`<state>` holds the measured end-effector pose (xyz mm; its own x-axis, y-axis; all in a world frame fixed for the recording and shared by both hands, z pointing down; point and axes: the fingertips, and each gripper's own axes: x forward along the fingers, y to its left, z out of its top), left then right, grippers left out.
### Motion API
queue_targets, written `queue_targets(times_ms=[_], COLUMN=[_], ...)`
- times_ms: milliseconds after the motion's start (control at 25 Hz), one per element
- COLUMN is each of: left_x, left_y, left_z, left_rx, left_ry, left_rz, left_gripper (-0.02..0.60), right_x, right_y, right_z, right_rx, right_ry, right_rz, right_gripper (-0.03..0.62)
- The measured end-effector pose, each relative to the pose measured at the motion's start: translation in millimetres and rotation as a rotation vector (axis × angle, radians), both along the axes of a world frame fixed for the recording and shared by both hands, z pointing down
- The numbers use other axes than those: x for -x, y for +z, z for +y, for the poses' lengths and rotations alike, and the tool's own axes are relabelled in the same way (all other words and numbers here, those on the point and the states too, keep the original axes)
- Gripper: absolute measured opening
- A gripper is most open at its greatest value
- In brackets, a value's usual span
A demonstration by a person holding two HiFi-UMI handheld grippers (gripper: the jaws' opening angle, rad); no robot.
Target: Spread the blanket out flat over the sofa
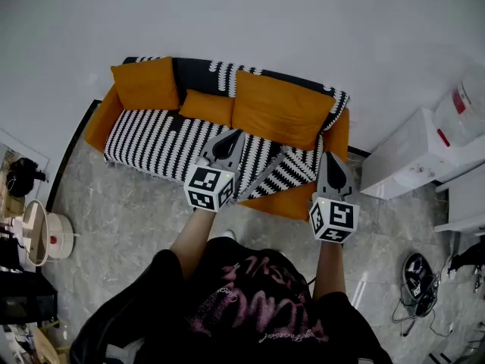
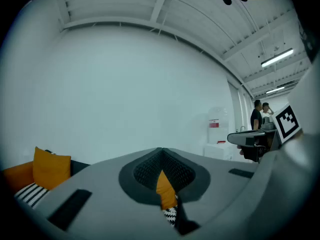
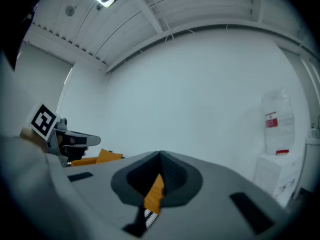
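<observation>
Both claws, left (image 1: 230,135) and right (image 1: 332,158), are pinched shut on nothing and held level, the striped blanket (image 1: 151,139) lies on the sofa (image 1: 284,202) right under their tips with a rumpled fold between them, and orange cushions (image 1: 276,108) sit on it further back.

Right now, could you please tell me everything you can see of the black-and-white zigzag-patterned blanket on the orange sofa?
The black-and-white zigzag-patterned blanket looks like woven cloth. It covers the seat of the orange sofa and runs over the backrest, its front edge hanging down at the left. Three orange cushions lie on it. At the right front it is rumpled and folded back, leaving that seat corner bare.
</observation>
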<state>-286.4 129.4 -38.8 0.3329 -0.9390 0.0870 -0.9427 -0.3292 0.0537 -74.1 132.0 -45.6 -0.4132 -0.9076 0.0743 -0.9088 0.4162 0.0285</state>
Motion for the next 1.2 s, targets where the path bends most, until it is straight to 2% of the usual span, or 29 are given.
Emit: queue_targets(times_ms=[600,920,1200], left_x=[-29,-59,-87], left_y=[5,12,18], left_z=[8,16,25], left_rx=[0.012,0.039,0.063], left_ry=[-0.008,-0.015,-0.022], left_rz=[-0.014,-0.023,-0.061], left_gripper=[0.011,0.011,0.011], right_x=[-27,-61,-93], right_y=[-1,10,20], right_z=[4,11,20], right_rx=[-0.027,-0.012,0.01], right_ry=[-0.01,-0.018,-0.028], right_rz=[-0.012,-0.041,-0.082], right_gripper=[0.02,0.021,0.021])
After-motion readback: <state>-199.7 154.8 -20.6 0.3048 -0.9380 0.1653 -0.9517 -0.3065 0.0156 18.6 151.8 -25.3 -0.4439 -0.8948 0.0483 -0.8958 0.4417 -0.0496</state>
